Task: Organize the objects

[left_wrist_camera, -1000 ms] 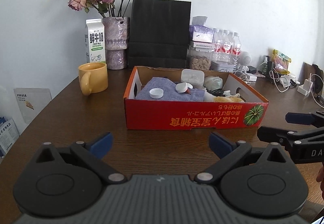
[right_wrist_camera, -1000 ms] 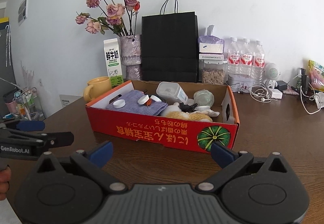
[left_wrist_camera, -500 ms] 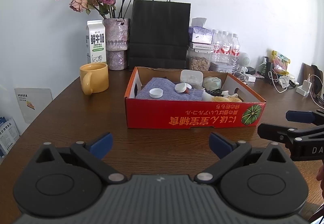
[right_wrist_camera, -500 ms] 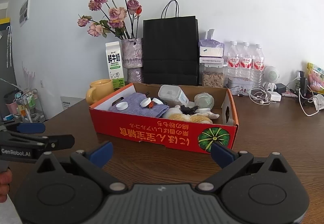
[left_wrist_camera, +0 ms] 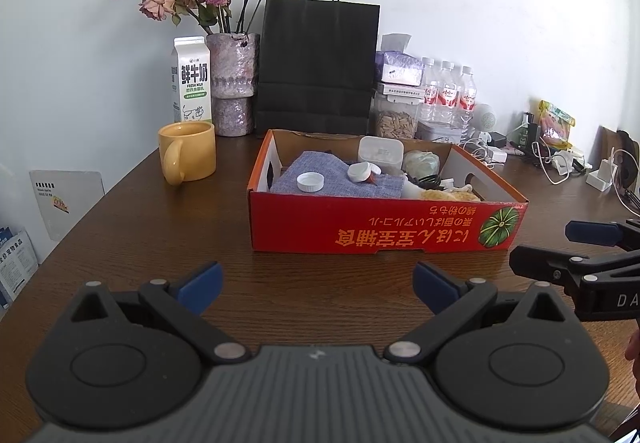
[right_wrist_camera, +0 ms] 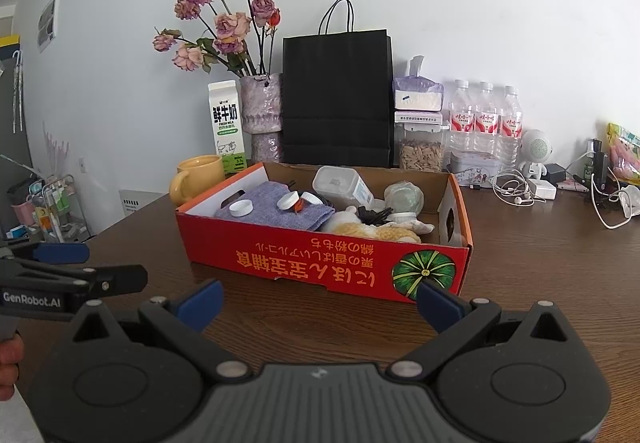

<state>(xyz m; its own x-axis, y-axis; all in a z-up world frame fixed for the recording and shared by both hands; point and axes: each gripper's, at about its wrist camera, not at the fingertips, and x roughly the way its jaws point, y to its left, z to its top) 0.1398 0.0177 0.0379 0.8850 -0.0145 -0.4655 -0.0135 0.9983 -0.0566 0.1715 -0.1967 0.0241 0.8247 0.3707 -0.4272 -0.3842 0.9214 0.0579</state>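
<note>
A shallow red cardboard box (left_wrist_camera: 372,227) (right_wrist_camera: 320,263) stands on the brown table. It holds a folded blue-grey cloth (left_wrist_camera: 320,177) (right_wrist_camera: 272,209), white bottle caps (left_wrist_camera: 310,181) (right_wrist_camera: 241,207), a clear plastic container (left_wrist_camera: 380,151) (right_wrist_camera: 340,185), a pale wrapped ball (left_wrist_camera: 421,162) and a yellow plush toy (right_wrist_camera: 360,229). My left gripper (left_wrist_camera: 316,285) hovers open in front of the box, empty. My right gripper (right_wrist_camera: 318,301) is open too, nothing between its fingers, just short of the box's front wall.
Behind the box stand a yellow mug (left_wrist_camera: 186,157), a milk carton (left_wrist_camera: 191,81), a vase of dried roses (left_wrist_camera: 232,83), a black paper bag (left_wrist_camera: 318,69), a seed jar (left_wrist_camera: 396,123) and water bottles (left_wrist_camera: 448,95). Cables and chargers (right_wrist_camera: 520,191) lie at the right.
Both cameras have risen and pulled back slightly, so the box sits a little lower and farther in view. Both grippers stay open.
</note>
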